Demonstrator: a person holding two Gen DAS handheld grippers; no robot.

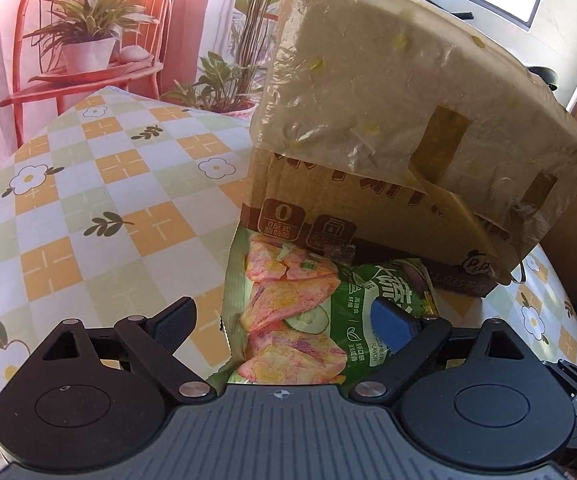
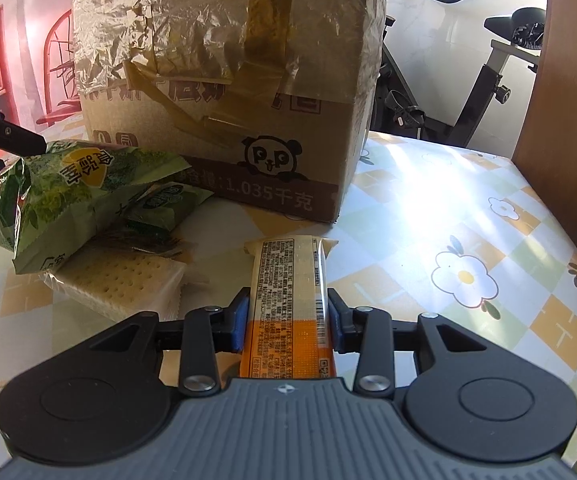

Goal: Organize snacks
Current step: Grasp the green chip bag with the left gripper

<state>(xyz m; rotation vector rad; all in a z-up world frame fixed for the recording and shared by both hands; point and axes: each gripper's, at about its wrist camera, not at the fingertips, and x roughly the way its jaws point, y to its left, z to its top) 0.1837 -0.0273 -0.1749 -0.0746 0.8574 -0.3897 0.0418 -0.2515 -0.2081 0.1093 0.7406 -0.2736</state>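
Right wrist: right gripper pinches snack bar; carry it level toward box at twelve. Left gripper, wide open, straddles chip bag.

Cardboard box: matt brown card, upper part under crinkled glossy film and tape
Green snack bag: glossy printed foil-plastic
Orange snack bar: shiny smooth wrapper
Cracker pack: clear film
Tablecloth: smooth, faint sheen
Right gripper: matt black plastic, metal pivot pins
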